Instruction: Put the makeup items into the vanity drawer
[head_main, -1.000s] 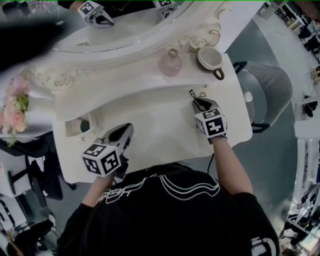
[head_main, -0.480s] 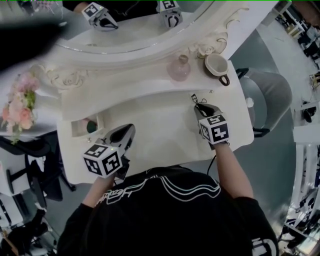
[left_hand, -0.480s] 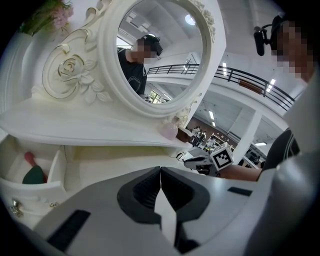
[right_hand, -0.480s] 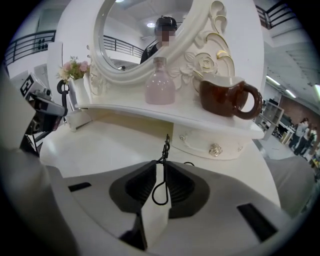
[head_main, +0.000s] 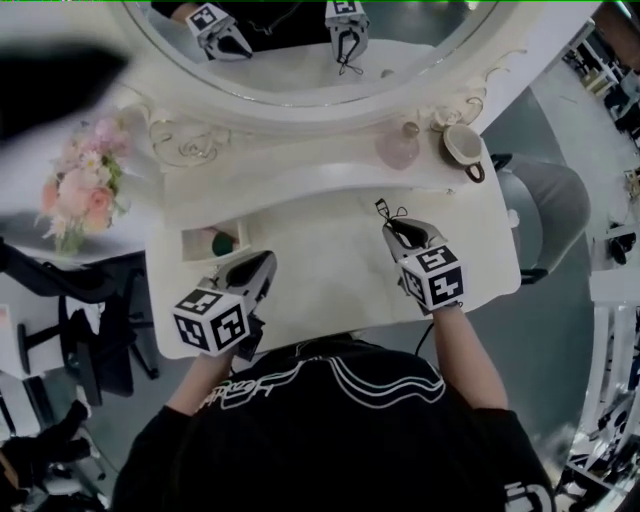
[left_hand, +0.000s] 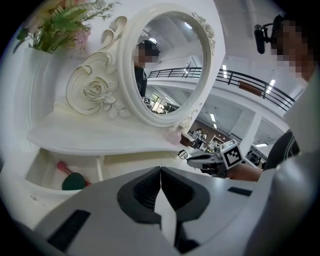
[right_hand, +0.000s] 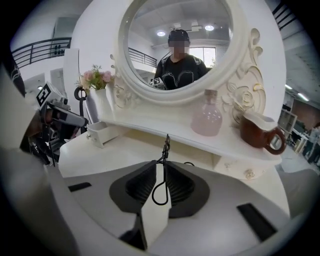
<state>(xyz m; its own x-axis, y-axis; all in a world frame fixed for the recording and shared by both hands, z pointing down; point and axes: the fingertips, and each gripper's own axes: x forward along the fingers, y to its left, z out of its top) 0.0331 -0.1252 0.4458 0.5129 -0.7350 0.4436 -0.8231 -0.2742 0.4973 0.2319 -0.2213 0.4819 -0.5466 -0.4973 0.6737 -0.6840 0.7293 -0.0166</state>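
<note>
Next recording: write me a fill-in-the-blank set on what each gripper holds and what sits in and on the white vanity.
1. The right gripper is shut on a thin ___ metal eyelash curler.
2. The left gripper has its jaws together and holds ___.
3. The small white open drawer contains a rounded ___ makeup sponge.
4. On the white vanity shelf, the brown cup stands beside a ___ glass bottle.

Missing words: black; nothing; green; pink.

Left gripper (head_main: 262, 262) jaws together, empty; right gripper (head_main: 393, 228) clamped on eyelash curler (head_main: 384, 209); both angled downward
</note>
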